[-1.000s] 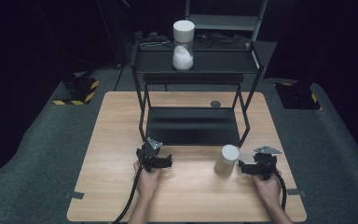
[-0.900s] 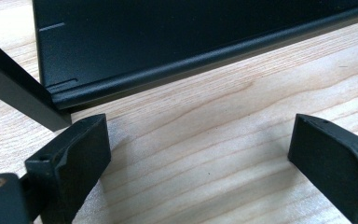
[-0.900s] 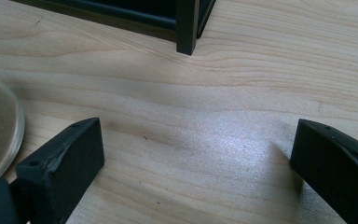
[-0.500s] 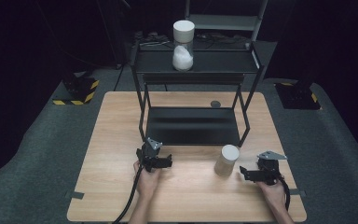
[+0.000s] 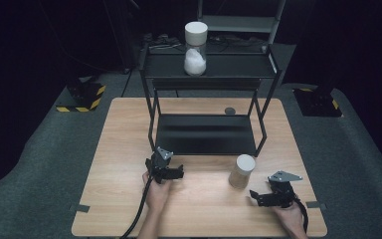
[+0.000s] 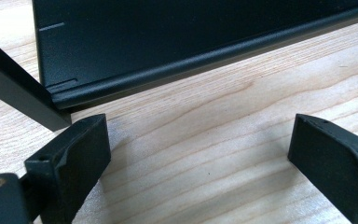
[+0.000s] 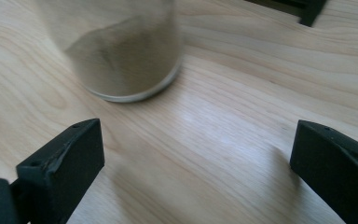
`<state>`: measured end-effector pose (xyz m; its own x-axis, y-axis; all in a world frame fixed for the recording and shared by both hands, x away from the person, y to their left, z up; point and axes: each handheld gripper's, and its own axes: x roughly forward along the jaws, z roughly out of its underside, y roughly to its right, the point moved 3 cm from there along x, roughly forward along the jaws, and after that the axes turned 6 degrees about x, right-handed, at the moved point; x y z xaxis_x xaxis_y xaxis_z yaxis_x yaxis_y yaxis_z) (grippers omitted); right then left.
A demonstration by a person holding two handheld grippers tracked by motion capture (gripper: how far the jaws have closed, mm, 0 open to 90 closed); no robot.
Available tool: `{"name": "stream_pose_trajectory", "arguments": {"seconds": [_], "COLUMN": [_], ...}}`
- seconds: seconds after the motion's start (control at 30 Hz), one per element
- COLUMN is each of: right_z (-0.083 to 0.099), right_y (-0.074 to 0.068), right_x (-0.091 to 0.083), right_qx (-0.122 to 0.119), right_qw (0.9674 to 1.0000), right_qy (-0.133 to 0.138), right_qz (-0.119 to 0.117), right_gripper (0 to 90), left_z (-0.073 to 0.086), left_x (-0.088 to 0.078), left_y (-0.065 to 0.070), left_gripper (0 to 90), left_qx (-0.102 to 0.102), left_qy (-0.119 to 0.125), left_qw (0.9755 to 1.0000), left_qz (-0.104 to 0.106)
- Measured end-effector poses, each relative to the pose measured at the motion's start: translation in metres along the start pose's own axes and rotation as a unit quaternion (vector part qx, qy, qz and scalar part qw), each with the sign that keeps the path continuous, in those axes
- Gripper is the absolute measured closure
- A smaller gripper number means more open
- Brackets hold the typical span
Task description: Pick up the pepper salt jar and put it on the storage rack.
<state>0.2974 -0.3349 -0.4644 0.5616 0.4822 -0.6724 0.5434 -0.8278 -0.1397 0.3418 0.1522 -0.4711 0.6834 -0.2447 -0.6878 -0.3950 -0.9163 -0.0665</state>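
The right gripper (image 5: 256,197) has slid back from the jar (image 5: 241,171), jaws wide and empty. The left gripper (image 5: 176,174) rests by the rack (image 5: 205,134), open, holding nothing.

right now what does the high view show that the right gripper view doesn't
High view alone: the black two-tier rack, a lidded jar of white stuff on its top shelf, the left gripper with open jaws, and the pale lid of the brown-filled jar. Right gripper view alone: the brown powder heaped on a slope inside that jar, seen close. Both: that jar, the wooden table, and the right gripper, jaws open and empty.
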Motion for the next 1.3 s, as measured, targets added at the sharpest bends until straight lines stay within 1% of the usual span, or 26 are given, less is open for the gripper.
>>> {"name": "stream_pose_trajectory", "arguments": {"seconds": [0.1, 0.2, 0.4, 0.73, 0.93, 1.13, 1.3], "right_z": [-0.002, -0.004, -0.011, -0.021, -0.028, -0.032, -0.033], "right_y": [-0.002, -0.004, -0.012, -0.019, -0.022, -0.025, -0.023], "right_x": [0.002, 0.004, 0.010, 0.016, 0.018, 0.021, 0.022], "right_qx": [0.000, -0.003, -0.013, -0.017, -0.020, -0.021, -0.015], "right_qw": [0.9998, 0.9997, 0.9991, 0.9975, 0.9964, 0.9951, 0.9939], "right_qy": [0.006, 0.011, 0.026, 0.051, 0.067, 0.082, 0.092], "right_qz": [-0.016, -0.023, -0.031, -0.045, -0.048, -0.050, -0.058], "right_gripper": [3.3, 3.9, 5.6, 7.5, 9.8, 16.7, 22.2], "left_z": [0.000, 0.000, 0.000, 0.000, 0.000, 0.000, 0.000], "left_x": [0.000, 0.000, 0.000, 0.000, 0.000, 0.000, 0.000], "left_y": [0.000, 0.000, 0.000, 0.000, 0.000, 0.000, 0.000], "left_gripper": [5.5, 5.5, 5.5, 5.5, 5.5, 5.5, 5.5], "left_qx": [0.000, 0.000, 0.000, 0.000, 0.000, 0.000, 0.000], "left_qy": [0.000, 0.000, 0.000, 0.000, 0.000, 0.000, -0.001], "left_qw": [1.0000, 1.0000, 1.0000, 1.0000, 1.0000, 1.0000, 1.0000], "left_qz": [0.000, 0.000, 0.000, 0.000, 0.000, -0.001, -0.001]}}
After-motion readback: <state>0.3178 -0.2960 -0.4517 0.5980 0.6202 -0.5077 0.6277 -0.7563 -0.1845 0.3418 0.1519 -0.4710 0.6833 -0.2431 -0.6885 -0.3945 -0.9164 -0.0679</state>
